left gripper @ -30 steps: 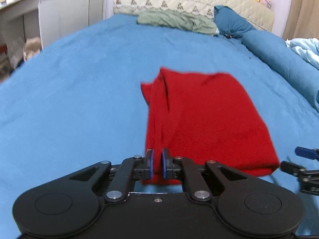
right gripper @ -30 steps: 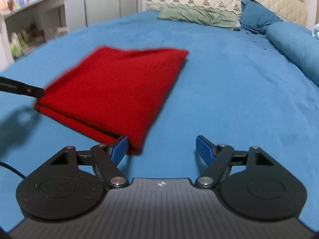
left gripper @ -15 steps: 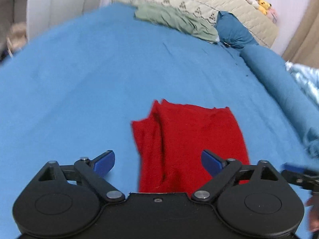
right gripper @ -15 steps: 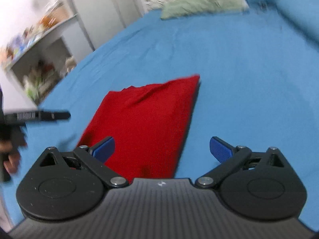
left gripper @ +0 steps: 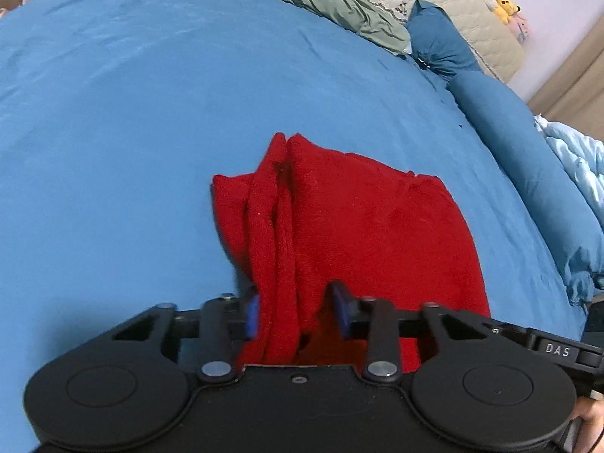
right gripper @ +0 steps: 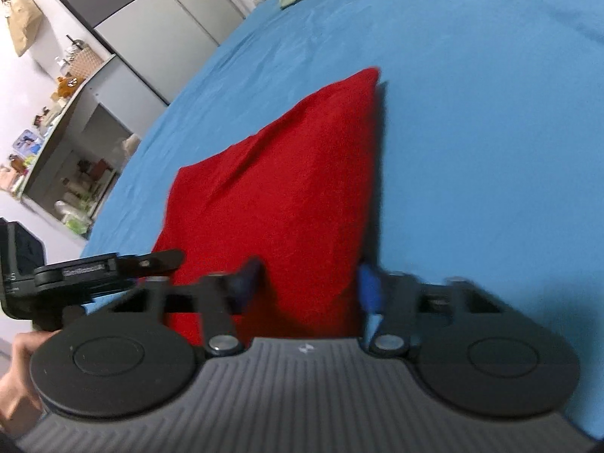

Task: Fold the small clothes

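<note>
A folded red garment lies on the blue bed sheet; it also shows in the right wrist view. My left gripper is partly open, its jaws on either side of the garment's near left edge with its bunched folds. My right gripper is partly open, its jaws astride the garment's near right corner. The left gripper's body shows in the right wrist view at the left, held by a hand.
A green pillow and dark blue pillows lie at the head of the bed, with a light blue duvet at the right. A shelf unit with clutter and a wardrobe stand left of the bed.
Both grippers have moved in onto the garment's near edge and their jaws have narrowed around it. A second ago the left gripper was shut and it then opened wide.
</note>
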Available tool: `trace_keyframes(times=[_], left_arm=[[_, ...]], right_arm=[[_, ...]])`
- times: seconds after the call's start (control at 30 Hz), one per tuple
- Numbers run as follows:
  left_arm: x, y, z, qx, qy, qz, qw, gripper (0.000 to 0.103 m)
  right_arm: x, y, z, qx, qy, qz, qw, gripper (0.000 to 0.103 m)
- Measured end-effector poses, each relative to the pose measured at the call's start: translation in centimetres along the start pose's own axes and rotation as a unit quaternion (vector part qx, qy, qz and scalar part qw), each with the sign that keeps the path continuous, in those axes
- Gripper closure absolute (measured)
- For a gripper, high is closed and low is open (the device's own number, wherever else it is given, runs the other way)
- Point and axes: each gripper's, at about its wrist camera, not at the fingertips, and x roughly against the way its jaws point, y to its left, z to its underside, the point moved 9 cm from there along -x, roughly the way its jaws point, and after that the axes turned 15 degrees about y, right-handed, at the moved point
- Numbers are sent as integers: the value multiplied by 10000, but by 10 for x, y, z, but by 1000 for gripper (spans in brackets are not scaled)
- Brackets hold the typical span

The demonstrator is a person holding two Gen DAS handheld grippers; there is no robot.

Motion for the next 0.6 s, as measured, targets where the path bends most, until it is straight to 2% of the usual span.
trace_keyframes(times=[0.03, 0.1, 0.2, 0.27, 0.37, 0.47, 0.6], left_arm=[[3, -2, 0, -64, -35, -54, 10000, 73], [11, -10, 1, -230, -97, -226, 9994, 77], [26, -22, 4, -321, -174, -329, 9988, 84], [34, -34, 12, -301, -17, -253, 9992, 85], [56, -62, 35, -798, -34, -424, 9959, 85], [81, -87, 65, -885, -83, -266, 9957, 85], [105, -117, 112, -1175, -206, -228, 9926, 85]], right_arm=[[2, 2, -1, 45, -55, 54, 10000, 56], [8, 6, 2, 112, -115, 70, 9998, 61], [24, 19, 0, 287, -232, 148, 9992, 63], [43, 30, 2, 417, -312, 188, 9985, 64], [77, 44, 16, 564, -309, 164, 9978, 64], [113, 54, 40, 769, -271, 184, 9965, 64], [160, 51, 85, 840, -271, 156, 9960, 64]])
